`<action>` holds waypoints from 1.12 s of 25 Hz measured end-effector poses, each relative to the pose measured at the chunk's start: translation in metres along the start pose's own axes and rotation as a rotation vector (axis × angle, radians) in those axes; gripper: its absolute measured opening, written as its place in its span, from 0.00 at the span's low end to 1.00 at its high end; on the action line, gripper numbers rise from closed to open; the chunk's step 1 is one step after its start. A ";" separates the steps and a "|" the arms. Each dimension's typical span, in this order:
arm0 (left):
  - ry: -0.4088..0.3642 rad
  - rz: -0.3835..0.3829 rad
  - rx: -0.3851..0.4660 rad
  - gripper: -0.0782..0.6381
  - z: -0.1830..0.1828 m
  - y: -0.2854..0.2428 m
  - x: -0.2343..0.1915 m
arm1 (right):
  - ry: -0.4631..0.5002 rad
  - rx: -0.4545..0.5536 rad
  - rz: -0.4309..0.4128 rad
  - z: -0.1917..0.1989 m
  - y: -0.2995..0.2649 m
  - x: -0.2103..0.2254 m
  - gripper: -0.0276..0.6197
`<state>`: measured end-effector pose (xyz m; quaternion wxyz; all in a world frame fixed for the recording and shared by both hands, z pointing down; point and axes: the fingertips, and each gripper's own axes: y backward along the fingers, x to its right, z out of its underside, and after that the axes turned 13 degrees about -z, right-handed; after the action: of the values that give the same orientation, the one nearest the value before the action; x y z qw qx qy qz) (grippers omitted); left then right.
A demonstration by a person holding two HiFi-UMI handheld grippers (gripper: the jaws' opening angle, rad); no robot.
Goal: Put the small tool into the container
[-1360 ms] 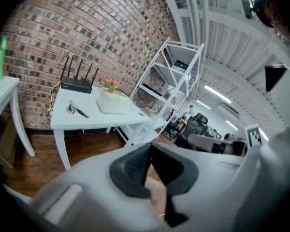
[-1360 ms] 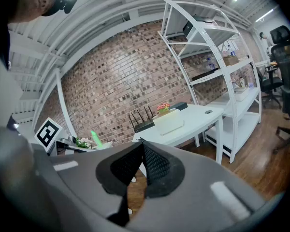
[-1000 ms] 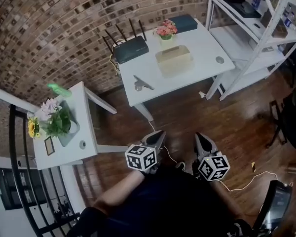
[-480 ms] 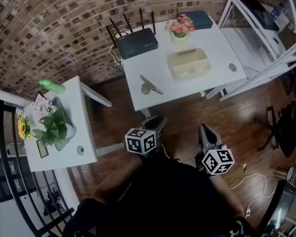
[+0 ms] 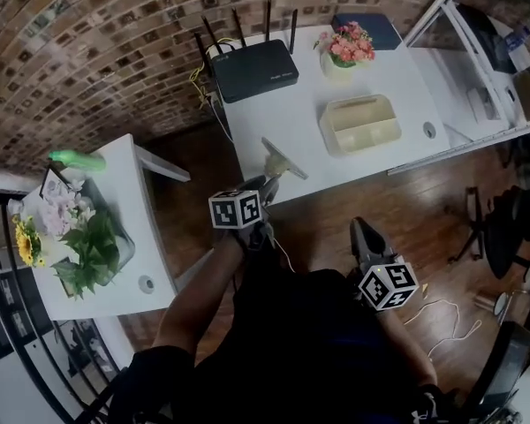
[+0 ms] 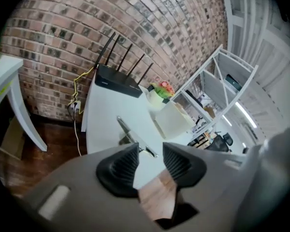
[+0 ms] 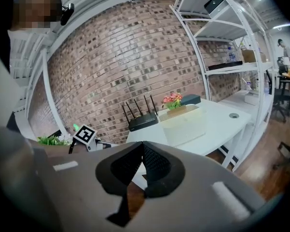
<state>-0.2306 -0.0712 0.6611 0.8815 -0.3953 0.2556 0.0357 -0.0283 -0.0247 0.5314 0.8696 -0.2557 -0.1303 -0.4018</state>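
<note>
Small grey metal tool [image 5: 279, 159] lies slanting far-left to near-right just beyond the left gripper [image 5: 263, 184], whose empty jaws are opening; the right gripper [image 5: 364, 235], closed on nothing, hangs farther off.

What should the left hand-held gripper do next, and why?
Probably ease the left hand-held gripper forward until the small tool sits between its jaws: they are opening with nothing between them, and the tool lies just ahead on the table.
</note>
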 end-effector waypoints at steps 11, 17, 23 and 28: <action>0.155 -0.045 -0.125 0.32 0.002 -0.050 -0.019 | -0.029 0.022 -0.028 -0.018 -0.012 0.027 0.06; 0.210 -0.095 -0.136 0.32 -0.001 -0.064 -0.025 | -0.032 0.079 -0.035 -0.039 0.006 0.054 0.05; 0.245 -0.124 -0.140 0.24 0.003 -0.077 -0.027 | -0.036 0.118 -0.015 -0.054 0.024 0.081 0.06; 0.261 -0.123 -0.135 0.21 0.004 -0.078 -0.024 | -0.040 0.119 -0.018 -0.058 0.026 0.090 0.06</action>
<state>-0.2294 -0.1180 0.7277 0.8129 -0.4698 0.3401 -0.0530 0.0512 -0.0988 0.5133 0.8769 -0.2101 -0.1735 -0.3960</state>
